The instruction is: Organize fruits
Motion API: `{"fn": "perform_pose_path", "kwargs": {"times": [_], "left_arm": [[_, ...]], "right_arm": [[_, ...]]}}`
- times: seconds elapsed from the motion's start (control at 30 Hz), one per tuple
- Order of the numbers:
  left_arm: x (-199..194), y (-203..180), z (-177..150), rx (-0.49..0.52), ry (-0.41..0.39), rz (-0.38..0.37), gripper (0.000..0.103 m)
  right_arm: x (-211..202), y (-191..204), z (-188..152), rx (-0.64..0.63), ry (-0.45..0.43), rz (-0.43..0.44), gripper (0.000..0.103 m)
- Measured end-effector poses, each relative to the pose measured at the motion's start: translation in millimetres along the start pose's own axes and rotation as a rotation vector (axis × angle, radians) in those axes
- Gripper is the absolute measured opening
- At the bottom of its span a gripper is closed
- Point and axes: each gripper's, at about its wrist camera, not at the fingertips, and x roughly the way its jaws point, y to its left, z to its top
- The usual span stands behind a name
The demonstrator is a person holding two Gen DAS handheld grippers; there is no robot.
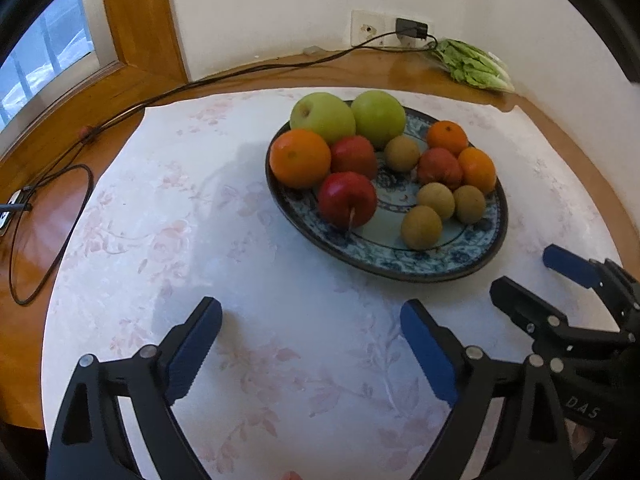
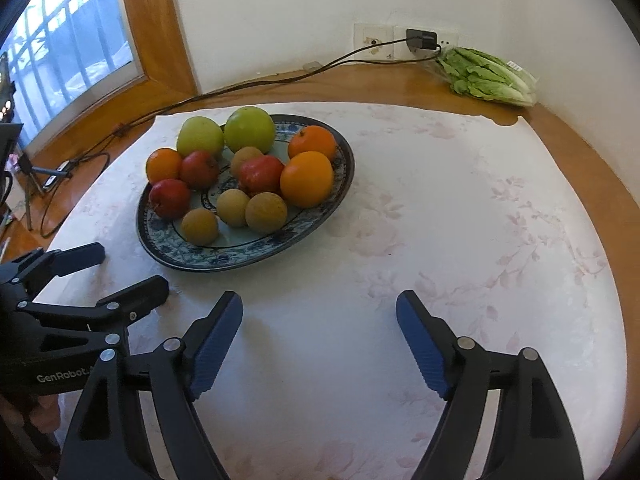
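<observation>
Fruits (image 1: pixel 352 196) are heaped on a blue patterned plate (image 1: pixel 420 270) at 12 o'clock. Lettuce (image 2: pixel 488 76) and a charger cable (image 2: pixel 248 84) are noted beyond, well apart. Left gripper (image 1: pixel 312 344) and right gripper (image 2: pixel 320 340) are spread wide, nothing between them.

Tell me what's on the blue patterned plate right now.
The plate holds two green apples, three red apples, three oranges and four small brown fruits. Its centre pattern shows between them; whatever lies under the fruit is covered.

**Glazed plate, matt cloth, polished wood**

The plate (image 1: pixel 472 268) looks like glossy glazed ceramic. Under it, the floral tablecloth (image 1: pixel 280 340) is matt, faintly textured. Around the cloth, the wooden table (image 1: pixel 48 216) shines, varnished. Gripper pads (image 2: pixel 424 350) beside the plate are ribbed.
</observation>
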Motion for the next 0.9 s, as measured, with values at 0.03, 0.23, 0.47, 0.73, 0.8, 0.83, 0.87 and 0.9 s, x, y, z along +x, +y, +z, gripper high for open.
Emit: {"fn": "perform_pose_path", "kwargs": {"times": [0.03, 0.23, 0.47, 0.73, 0.8, 0.83, 0.87, 0.9], "left_arm": [[0.6, 0.8, 0.0, -0.004, -0.003, 0.005, 0.098], [2.8, 4.0, -1.6, -0.022, -0.029, 0.022, 0.102], [3.4, 6.1, -1.5, -0.034, -0.049, 0.033, 0.102], [2.3, 6.6, -3.0, -0.036, -0.057, 0.034, 0.102], [2.3, 6.6, -3.1, -0.036, -0.056, 0.034, 0.102], [2.3, 6.5, -3.2, -0.036, -0.056, 0.034, 0.102], [2.3, 6.3, -3.1, -0.036, -0.057, 0.034, 0.102], [2.3, 6.5, -3.1, -0.036, -0.056, 0.034, 0.102]], "right_arm": [[0.3, 0.2, -0.1, 0.001, 0.001, -0.009, 0.082], [2.2, 2.0, -1.0, -0.009, 0.002, -0.044, 0.083], [4.0, 5.9, -1.8, -0.028, 0.005, -0.060, 0.085], [6.7, 0.4, -1.6, 0.003, 0.018, -0.096, 0.097], [6.7, 0.0, -1.3, 0.002, 0.018, -0.096, 0.097], [6.7, 0.1, -1.2, 0.002, 0.018, -0.096, 0.097], [6.8, 0.0, -1.3, 0.002, 0.018, -0.096, 0.097], [6.7, 0.0, -1.3, 0.002, 0.018, -0.096, 0.097]]}}
